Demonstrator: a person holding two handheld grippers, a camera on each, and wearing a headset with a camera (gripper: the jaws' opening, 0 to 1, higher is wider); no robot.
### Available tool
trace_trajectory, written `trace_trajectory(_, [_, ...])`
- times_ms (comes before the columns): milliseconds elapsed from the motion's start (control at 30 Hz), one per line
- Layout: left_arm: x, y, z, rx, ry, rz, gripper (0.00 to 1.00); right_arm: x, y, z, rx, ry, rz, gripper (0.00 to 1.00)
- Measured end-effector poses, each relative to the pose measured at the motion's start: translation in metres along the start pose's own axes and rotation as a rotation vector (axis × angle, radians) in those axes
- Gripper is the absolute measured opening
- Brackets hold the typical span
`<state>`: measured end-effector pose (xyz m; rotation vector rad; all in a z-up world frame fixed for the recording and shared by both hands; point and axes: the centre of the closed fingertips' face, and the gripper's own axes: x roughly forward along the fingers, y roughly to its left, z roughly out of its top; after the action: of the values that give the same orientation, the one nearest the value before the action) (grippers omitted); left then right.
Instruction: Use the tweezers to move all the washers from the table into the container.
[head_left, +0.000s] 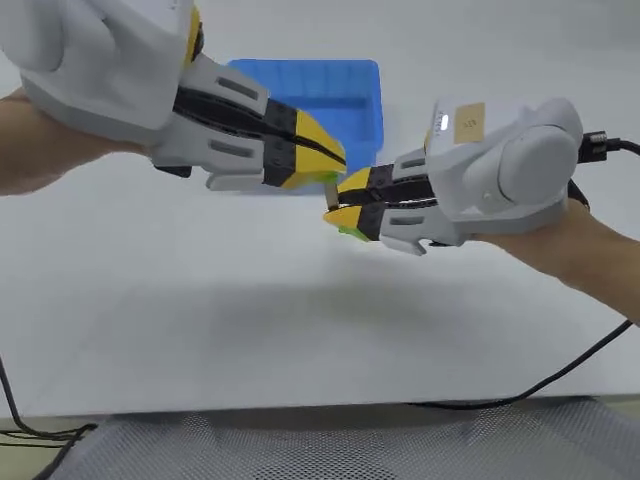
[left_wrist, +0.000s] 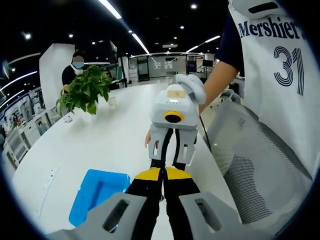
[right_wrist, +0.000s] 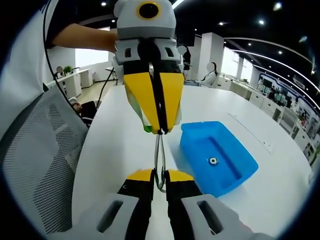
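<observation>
Thin metal tweezers (right_wrist: 160, 155) span the gap between both grippers above the white table. My right gripper (right_wrist: 160, 176) is shut on their looped rear end. My left gripper (right_wrist: 161, 131) faces it, yellow jaws shut on the tweezers' tips. In the head view the left gripper (head_left: 338, 168) comes from the upper left and the right gripper (head_left: 336, 205) from the right, tip to tip in front of the blue container (head_left: 335, 90). One washer (right_wrist: 213, 160) lies inside the container (right_wrist: 235, 165).
A black cable (head_left: 560, 375) trails from the right gripper over the table's front edge. A grey mesh chair (head_left: 300, 440) sits below that edge. Farther along the table stand a potted plant (left_wrist: 85, 90) and the container (left_wrist: 95, 192).
</observation>
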<state>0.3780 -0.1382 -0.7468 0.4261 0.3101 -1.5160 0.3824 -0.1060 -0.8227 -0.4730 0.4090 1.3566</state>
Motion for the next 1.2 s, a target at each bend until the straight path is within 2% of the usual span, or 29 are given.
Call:
trace_trajectory(200, [-0.011,0.004,0.009,0.023,-0.005,0.018,0.05,-0.001,-0.005,0.015,-0.021,-0.011,-0.003,0.1])
trace_trajectory(567, [-0.032,0.023,0.029,0.066,-0.027,0.063,0.05,-0.003,-0.025,0.045,-0.082,-0.028,-0.009,0.1])
trace_trajectory(733, [-0.041,0.034,0.034,0.083,-0.031,0.083,0.05,-0.001,-0.039,0.057,-0.104,-0.038,-0.016,0.1])
trace_trajectory(1000, [-0.049,0.052,0.033,0.096,-0.037,0.106,0.05,0.007,-0.056,0.065,-0.13,-0.036,-0.031,0.1])
trace_trajectory(1200, [-0.052,0.069,0.028,0.102,-0.044,0.122,0.05,0.014,-0.075,0.066,-0.12,-0.042,-0.043,0.1])
